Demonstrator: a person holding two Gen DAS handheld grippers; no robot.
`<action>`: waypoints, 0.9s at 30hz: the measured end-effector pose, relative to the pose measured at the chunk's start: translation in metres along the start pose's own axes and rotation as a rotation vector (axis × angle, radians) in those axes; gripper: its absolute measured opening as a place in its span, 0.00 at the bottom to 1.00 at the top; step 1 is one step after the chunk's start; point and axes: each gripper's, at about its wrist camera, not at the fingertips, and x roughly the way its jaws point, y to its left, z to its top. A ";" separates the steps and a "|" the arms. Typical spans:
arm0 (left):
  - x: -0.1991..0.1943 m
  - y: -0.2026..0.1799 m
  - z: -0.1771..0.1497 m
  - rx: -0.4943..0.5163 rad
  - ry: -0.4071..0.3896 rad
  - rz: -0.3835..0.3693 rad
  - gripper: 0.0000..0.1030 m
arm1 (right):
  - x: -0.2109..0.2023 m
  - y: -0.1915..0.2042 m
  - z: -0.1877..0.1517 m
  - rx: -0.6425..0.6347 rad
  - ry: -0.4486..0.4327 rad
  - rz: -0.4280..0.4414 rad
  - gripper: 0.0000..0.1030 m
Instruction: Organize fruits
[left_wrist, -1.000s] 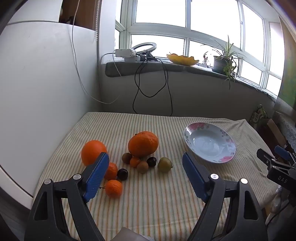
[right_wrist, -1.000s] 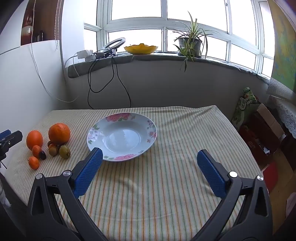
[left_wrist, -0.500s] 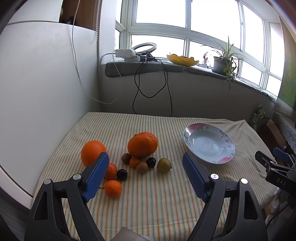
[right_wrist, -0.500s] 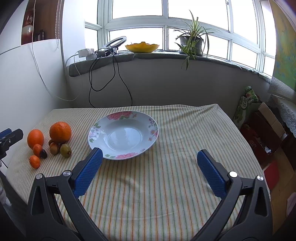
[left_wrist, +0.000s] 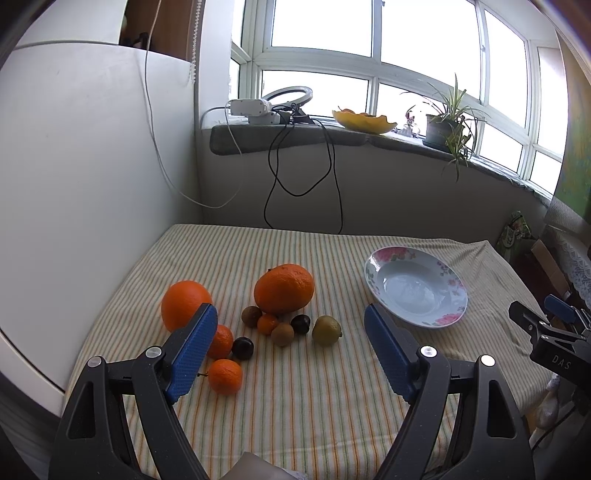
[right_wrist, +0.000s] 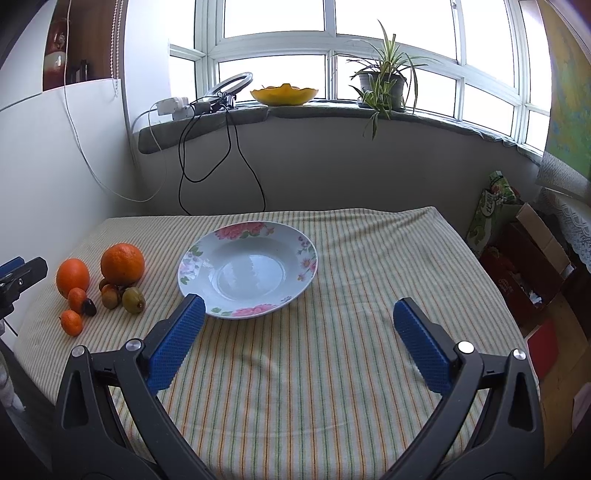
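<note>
A cluster of fruit lies on the striped tablecloth: a big orange, a round orange, small mandarins, dark plums, brown kiwis and a green lemon. An empty floral plate sits to their right. My left gripper is open and empty, above the table in front of the fruit. In the right wrist view my right gripper is open and empty, in front of the plate, with the fruit at the left.
A white panel walls the table's left side. A grey wall with hanging cables stands behind. The windowsill holds a yellow bowl and a potted plant. Boxes stand on the floor beyond the table's right edge.
Both grippers have drawn back slightly, so the fruit and the plate look a little farther off. Both stay open and empty. Nothing on the table has moved.
</note>
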 end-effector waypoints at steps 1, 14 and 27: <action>0.000 0.000 0.000 0.001 0.000 0.000 0.80 | 0.000 0.000 0.000 0.000 0.000 0.001 1.00; 0.002 0.000 0.002 0.008 0.000 -0.003 0.80 | 0.000 -0.001 0.001 0.005 0.006 0.003 1.00; 0.002 -0.002 0.002 0.007 0.003 -0.003 0.80 | 0.001 -0.002 0.001 0.006 0.010 0.005 1.00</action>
